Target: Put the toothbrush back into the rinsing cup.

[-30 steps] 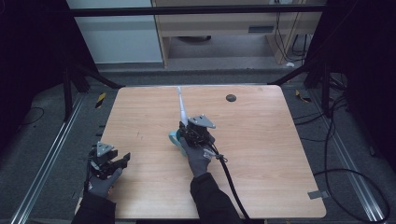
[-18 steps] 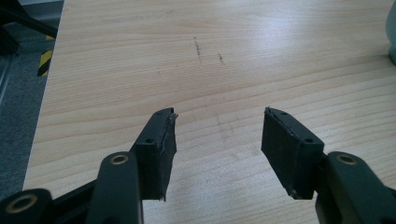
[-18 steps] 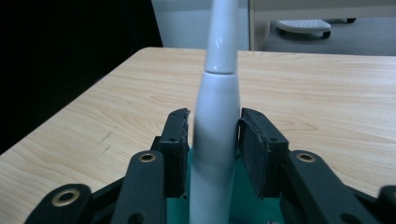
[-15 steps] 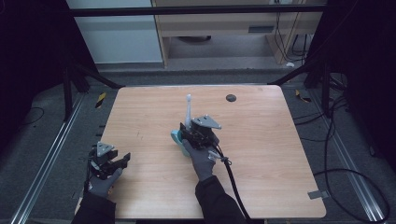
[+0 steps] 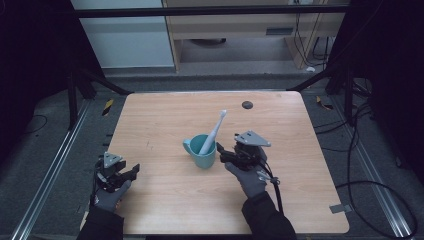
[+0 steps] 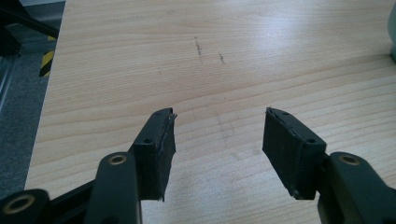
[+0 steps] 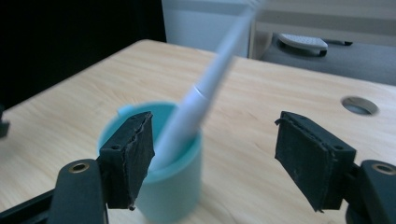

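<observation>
Nearest the person, the left tongs [image 5: 131,171] rest low at the front left corner of the tabletop [image 5: 165,120], jaws spread wide with nothing but bare wood between them, as the left gripper view confirms. They look idle.

A little farther in, the right tongs [image 5: 220,152] sit just to the right of the cup [image 5: 202,152], which stands upright near the middle of the tabletop. Their jaws have just been opening and now stand wide apart; in the right gripper view the cup [image 7: 170,179] is ahead and to the left of the gap, so nothing is held and the pads touch nothing.

In the cup leans the toothbrush [image 5: 214,133], handle down inside, head tilted up and away toward the far edge. Judging from this, the main work seems done: the toothbrush is in the cup and released. What is left appears to be only drawing the right tongs clear.
</observation>
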Demonstrator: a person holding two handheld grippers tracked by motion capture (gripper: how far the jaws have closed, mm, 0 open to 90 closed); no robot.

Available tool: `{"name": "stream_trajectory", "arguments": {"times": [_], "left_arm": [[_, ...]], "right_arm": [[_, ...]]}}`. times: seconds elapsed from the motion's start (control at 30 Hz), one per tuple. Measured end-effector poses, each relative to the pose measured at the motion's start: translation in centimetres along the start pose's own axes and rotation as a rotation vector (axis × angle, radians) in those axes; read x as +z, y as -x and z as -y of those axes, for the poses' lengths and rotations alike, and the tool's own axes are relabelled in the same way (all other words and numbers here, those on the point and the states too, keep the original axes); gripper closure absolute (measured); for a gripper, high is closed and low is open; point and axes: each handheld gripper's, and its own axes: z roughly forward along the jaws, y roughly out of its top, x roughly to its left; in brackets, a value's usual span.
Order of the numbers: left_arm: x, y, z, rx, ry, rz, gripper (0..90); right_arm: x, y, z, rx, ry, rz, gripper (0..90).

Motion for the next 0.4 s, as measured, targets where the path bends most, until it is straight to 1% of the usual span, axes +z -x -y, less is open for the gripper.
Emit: {"name": "stream_trajectory", "arguments": {"times": [0.03,0.07,0.1,0.13,0.2,0.23,0.27,0.3,0.33,0.4], "left_arm": [[0.0,0.0,0.0,0.000,0.000,0.000,42.5],[0.0,0.0,0.0,-0.001,-0.001,0.000,42.1],[0.0,0.0,0.0,0.000,-0.001,0.000,42.1],[0.1,0.0,0.0,0.001,-0.001,0.001,41.8],[0.1,0.0,0.0,0.001,-0.001,0.001,41.5],[0.1,0.0,0.1,0.001,-0.001,0.002,41.5],[0.1,0.0,0.1,0.003,-0.002,0.002,41.0],[0.1,0.0,0.1,0.004,-0.002,0.002,41.0],[0.1,0.0,0.1,0.005,-0.002,0.002,40.7],[0.1,0.0,0.1,0.005,-0.001,-0.001,39.9]], "right_arm": [[0.0,0.0,0.0,0.000,0.000,0.000,27.5],[-0.8,1.0,0.8,0.009,-0.009,-0.001,27.0],[-0.8,1.0,0.8,0.009,-0.009,-0.001,27.0],[-1.7,2.1,1.6,0.008,-0.018,0.017,26.1],[-2.3,3.0,2.3,0.023,-0.023,0.027,25.9],[-2.3,3.0,2.3,0.023,-0.023,0.027,25.9],[-2.9,4.0,3.2,0.036,-0.031,0.045,25.7],[-2.9,4.0,3.2,0.036,-0.031,0.045,25.7],[-3.1,4.3,3.5,0.039,-0.035,0.050,25.6],[-3.7,5.3,4.3,0.044,-0.048,0.075,25.3]]}}
